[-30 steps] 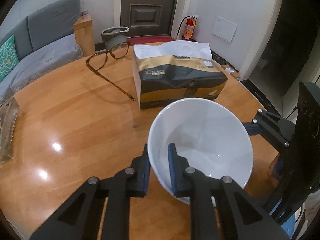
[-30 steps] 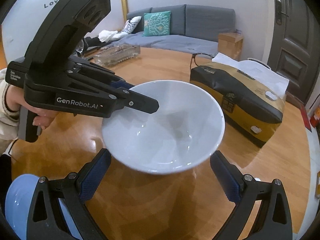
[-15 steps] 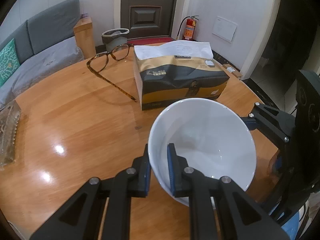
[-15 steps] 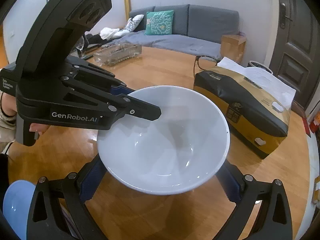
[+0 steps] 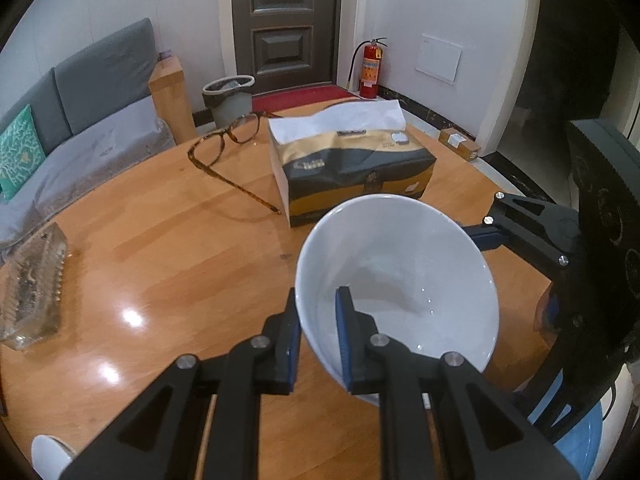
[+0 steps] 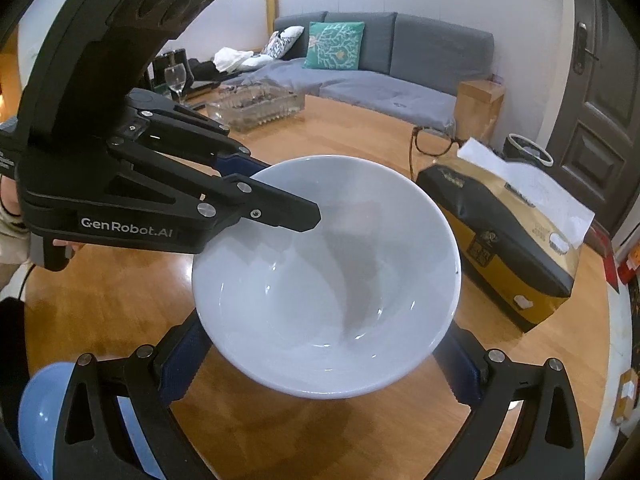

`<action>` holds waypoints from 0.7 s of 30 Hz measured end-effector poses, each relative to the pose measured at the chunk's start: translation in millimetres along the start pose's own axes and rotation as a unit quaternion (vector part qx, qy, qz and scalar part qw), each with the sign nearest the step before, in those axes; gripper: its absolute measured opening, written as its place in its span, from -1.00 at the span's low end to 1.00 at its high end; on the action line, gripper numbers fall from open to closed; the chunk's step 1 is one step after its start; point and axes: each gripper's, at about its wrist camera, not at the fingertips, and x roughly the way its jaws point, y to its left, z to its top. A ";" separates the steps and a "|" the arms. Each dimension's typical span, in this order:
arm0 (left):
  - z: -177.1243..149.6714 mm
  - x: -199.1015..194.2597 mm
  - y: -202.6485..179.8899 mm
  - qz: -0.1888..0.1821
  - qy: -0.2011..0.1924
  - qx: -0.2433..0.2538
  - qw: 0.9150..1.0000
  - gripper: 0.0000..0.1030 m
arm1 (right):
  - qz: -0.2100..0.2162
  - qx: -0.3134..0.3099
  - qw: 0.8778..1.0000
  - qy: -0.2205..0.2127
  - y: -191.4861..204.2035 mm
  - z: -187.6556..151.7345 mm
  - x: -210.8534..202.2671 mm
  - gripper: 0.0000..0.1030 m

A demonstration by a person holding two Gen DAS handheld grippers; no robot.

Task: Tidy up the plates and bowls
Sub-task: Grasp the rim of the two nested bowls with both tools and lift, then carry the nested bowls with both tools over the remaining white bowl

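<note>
A white bowl (image 5: 400,280) is pinched at its near rim by my left gripper (image 5: 318,320), one finger inside and one outside, and is held above the wooden table (image 5: 160,260). In the right wrist view the same bowl (image 6: 328,280) hangs between the wide-open fingers of my right gripper (image 6: 320,364), which sits low under it. The left gripper (image 6: 256,196) reaches in from the left there. A light blue bowl (image 6: 44,412) sits at the lower left, also seen at the lower right of the left wrist view (image 5: 580,436).
A black and gold tissue box (image 5: 352,168) stands just beyond the bowl. Glasses (image 5: 228,148) lie to its left. A glass ashtray (image 5: 30,284) sits at the table's left edge. A white object (image 5: 48,456) shows at the bottom left.
The white bowl has risen and come nearer to the right gripper, filling the space over its open fingers. The left gripper stays shut on the rim.
</note>
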 end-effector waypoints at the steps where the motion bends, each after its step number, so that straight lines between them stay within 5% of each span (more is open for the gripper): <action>1: -0.3 -3.6 1.5 0.000 -0.002 -0.002 1.000 -0.73 | -0.001 0.000 1.000 -0.003 2.0 1.4 -1.5 0.91; 21: -18.8 -73.4 25.1 0.027 -0.028 -0.014 0.999 -0.73 | -0.003 -0.047 0.998 -0.028 63.4 43.1 -20.8 0.91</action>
